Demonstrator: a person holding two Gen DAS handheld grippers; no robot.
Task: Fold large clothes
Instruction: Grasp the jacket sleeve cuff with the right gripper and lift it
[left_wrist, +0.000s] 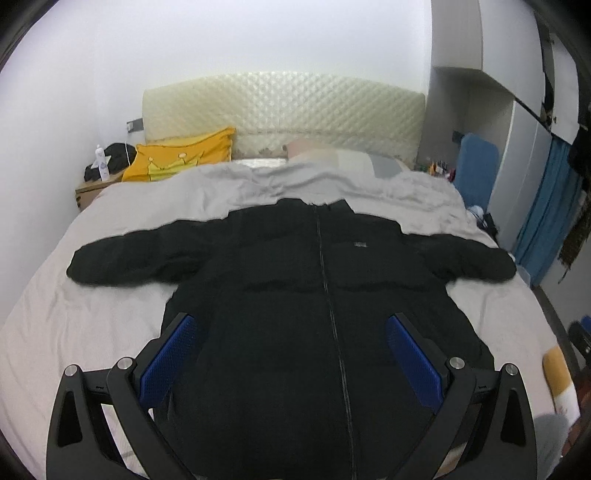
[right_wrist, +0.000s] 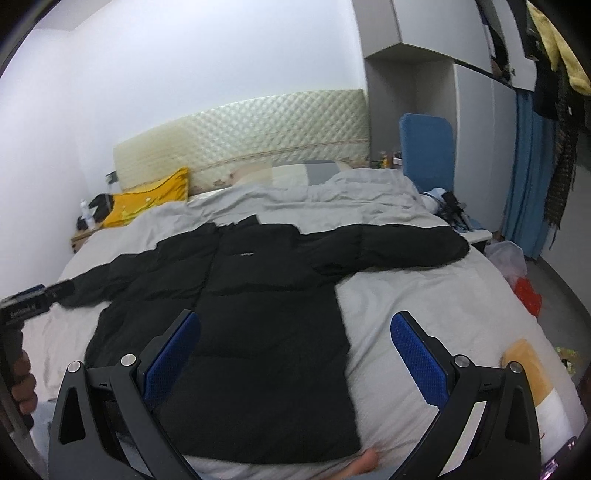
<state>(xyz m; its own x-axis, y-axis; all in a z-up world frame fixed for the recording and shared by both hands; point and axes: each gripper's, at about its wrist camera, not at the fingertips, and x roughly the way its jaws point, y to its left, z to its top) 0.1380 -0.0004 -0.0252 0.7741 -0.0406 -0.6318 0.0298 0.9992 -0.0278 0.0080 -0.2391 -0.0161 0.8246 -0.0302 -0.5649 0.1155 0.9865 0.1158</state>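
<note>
- Black jacket (left_wrist: 295, 295) spread flat and face up on the grey bedsheet (left_wrist: 92, 325), zip closed, both sleeves stretched out sideways, collar toward the padded headboard (left_wrist: 284, 107).
- Left gripper (left_wrist: 291, 328) hovering above the jacket's lower half, blue pads (left_wrist: 413, 362) spread wide, gripping nothing.
- Right gripper (right_wrist: 295, 332) likewise wide open and empty, above the jacket's hem edge and bare sheet.
- Yellow pillow (left_wrist: 177, 155) near the headboard, well apart from the jacket.
</note>
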